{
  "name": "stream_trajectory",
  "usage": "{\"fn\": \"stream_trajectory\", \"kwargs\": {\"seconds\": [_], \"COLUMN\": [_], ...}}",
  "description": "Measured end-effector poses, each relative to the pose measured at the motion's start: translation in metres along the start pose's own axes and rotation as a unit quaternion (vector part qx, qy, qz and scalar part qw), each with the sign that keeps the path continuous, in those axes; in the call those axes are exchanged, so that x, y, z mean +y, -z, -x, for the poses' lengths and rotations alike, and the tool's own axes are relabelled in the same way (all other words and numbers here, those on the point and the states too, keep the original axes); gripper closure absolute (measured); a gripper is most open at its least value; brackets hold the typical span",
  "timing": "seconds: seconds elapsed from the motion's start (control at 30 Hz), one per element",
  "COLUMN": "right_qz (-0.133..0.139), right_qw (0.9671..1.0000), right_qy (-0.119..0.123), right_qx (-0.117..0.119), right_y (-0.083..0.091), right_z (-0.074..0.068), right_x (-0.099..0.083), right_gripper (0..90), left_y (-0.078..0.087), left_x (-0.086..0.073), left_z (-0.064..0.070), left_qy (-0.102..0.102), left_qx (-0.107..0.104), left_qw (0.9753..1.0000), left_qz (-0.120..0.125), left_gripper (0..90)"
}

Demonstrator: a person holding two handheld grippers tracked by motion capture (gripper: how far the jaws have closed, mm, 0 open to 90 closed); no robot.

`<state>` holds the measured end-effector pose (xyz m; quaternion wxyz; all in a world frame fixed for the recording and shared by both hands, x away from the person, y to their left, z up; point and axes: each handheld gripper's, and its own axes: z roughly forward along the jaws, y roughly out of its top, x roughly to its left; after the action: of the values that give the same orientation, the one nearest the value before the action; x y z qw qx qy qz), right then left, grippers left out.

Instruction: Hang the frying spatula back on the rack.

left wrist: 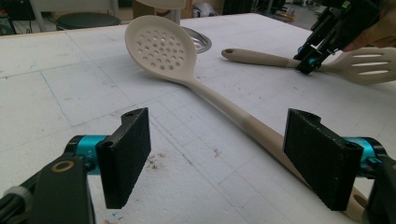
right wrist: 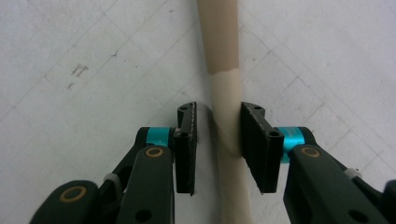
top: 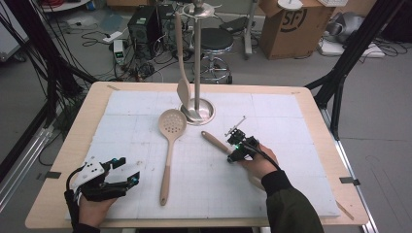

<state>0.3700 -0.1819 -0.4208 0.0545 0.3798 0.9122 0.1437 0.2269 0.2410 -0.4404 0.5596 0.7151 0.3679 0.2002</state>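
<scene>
A beige skimmer spoon (top: 168, 150) lies along the middle of the white mat (top: 272, 184), its perforated bowl (left wrist: 161, 44) toward the far side. My left gripper (top: 130, 171) rests open at the front left, its jaws (left wrist: 217, 156) wide apart, and the skimmer's handle end lies by the right jaw. A beige slotted spatula (top: 214, 141) lies to the skimmer's right, with its slotted head (left wrist: 369, 65) under the right hand. My right gripper (top: 232, 151) straddles its handle (right wrist: 219, 42). One pad (right wrist: 252, 140) touches it, and a thin gap remains at the other pad.
A metal utensil stand (top: 197, 58) rises from a round base (top: 210, 112) at the mat's far middle, and one beige utensil (top: 182, 73) hangs from it. The wooden table's edge (top: 73, 141) borders the mat. Boxes, a stool and cables lie on the floor beyond.
</scene>
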Motion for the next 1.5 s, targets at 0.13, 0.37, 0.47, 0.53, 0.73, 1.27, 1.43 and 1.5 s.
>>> {"fn": "stream_trajectory", "kwargs": {"seconds": [0.13, 0.37, 0.47, 0.53, 0.73, 1.27, 1.43, 1.5], "right_qz": [-0.006, 0.016, 0.061, 0.094, 0.192, 0.333, 0.375, 0.393], "right_qw": [1.0000, 0.9996, 0.9956, 0.9902, 0.9734, 0.9256, 0.9071, 0.8975], "right_qy": [0.003, -0.003, -0.042, -0.061, -0.070, -0.102, -0.112, -0.119], "right_qx": [0.006, 0.022, 0.057, 0.083, 0.103, 0.148, 0.154, 0.160], "right_y": [0.000, 0.002, 0.003, 0.003, 0.023, 0.042, 0.050, 0.052], "right_z": [0.002, 0.006, 0.015, 0.023, 0.027, 0.027, 0.027, 0.027], "right_x": [0.001, -0.003, -0.013, -0.021, -0.022, -0.020, -0.019, -0.019], "right_gripper": [71.3, 78.5, 78.4, 78.4, 78.5, 78.4, 78.4, 78.4], "left_y": [0.001, 0.003, 0.002, 0.002, 0.002, 0.005, 0.005, 0.005], "left_x": [0.000, -0.001, -0.001, -0.001, -0.001, -0.001, -0.001, -0.001], "left_z": [0.000, -0.002, -0.002, -0.002, -0.002, -0.003, -0.002, -0.002], "left_qy": [-0.001, 0.002, 0.004, 0.003, 0.003, 0.004, 0.003, 0.003], "left_qx": [0.001, 0.003, 0.003, 0.003, 0.004, 0.007, 0.007, 0.007], "left_qw": [1.0000, 1.0000, 1.0000, 1.0000, 1.0000, 1.0000, 1.0000, 1.0000], "left_qz": [0.001, 0.002, 0.002, 0.001, 0.001, 0.004, 0.004, 0.004], "left_gripper": [24.0, 24.1, 24.0, 24.1, 24.1, 24.1, 24.1, 24.1]}}
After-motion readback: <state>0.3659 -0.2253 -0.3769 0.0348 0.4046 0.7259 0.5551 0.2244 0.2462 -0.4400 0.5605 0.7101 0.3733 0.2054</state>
